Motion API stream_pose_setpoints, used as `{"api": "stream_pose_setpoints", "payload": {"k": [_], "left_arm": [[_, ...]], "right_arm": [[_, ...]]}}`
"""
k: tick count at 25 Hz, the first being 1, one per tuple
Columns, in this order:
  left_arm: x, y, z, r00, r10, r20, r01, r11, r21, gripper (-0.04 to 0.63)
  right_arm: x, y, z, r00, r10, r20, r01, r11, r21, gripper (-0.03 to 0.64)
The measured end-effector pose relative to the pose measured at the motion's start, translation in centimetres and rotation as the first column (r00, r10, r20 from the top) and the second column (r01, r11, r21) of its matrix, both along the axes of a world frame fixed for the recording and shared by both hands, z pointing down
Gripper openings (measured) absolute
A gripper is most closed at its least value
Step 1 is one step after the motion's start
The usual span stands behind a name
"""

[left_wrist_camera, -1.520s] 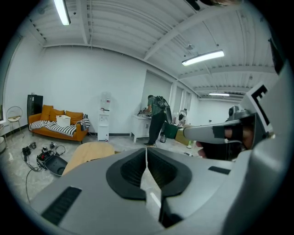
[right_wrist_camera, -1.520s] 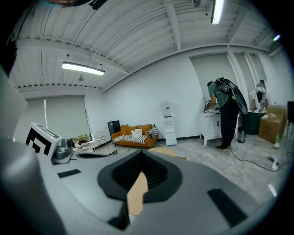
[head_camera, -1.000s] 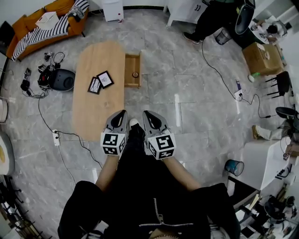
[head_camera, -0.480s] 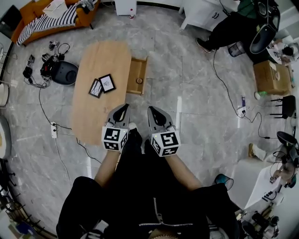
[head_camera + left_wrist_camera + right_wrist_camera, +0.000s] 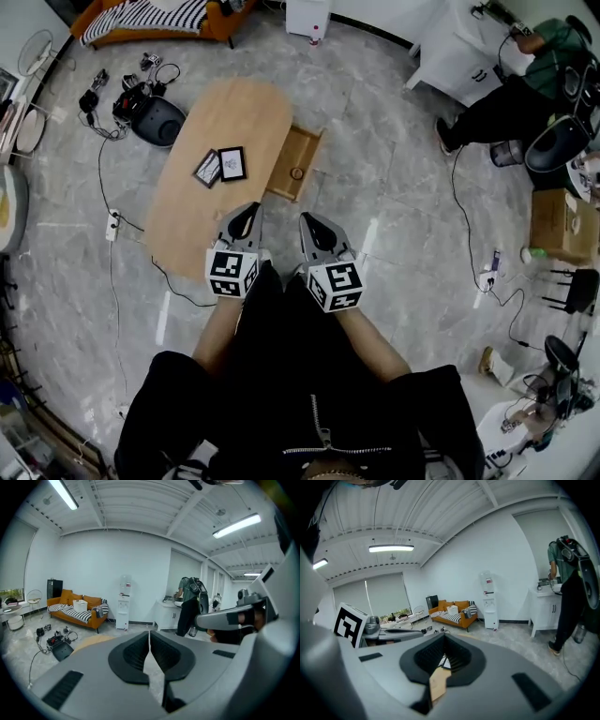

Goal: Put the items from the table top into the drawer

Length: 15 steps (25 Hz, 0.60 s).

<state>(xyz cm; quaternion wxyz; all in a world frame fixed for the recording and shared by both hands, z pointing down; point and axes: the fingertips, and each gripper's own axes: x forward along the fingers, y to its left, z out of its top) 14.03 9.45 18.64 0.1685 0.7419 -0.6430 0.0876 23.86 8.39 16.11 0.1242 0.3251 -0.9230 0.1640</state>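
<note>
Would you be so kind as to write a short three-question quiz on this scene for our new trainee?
1. True or false: the drawer beside the table stands open.
2. How many framed pictures lie on the table top?
3. What is the left claw holding? A) a framed picture B) nothing, its jaws are together C) a cable

Key: 1 true; 2 two; 3 B
</note>
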Motion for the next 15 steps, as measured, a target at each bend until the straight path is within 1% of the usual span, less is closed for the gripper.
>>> {"api": "stream_pose_setpoints", "payload": {"k": [3,7,11,15], "left_arm": [[-0.8,-0.2,0.3,0.998,-0.055,-0.005,0.055,0.998,-0.016,0.021],[-3.2,-0.5,1.5,0.993,-0.117,-0.014,0.116,0.992,-0.043,0.021],[-6.4,-1.4,3.0,0.984,-0.179,-0.02,0.178,0.982,-0.057,0.021],[-10.5,-2.6,4.7,0.972,-0.234,-0.021,0.231,0.97,-0.074,0.021]], "right_arm": [[-1.2,-0.9,0.3,0.998,-0.058,-0.001,0.058,0.998,-0.016,0.009],[-4.2,-1.9,1.1,0.991,-0.135,-0.017,0.134,0.99,-0.033,0.009],[-7.5,-3.6,2.3,0.98,-0.197,-0.034,0.195,0.979,-0.054,0.009],[-11.8,-5.1,3.4,0.961,-0.275,-0.022,0.272,0.959,-0.083,0.008]]}}
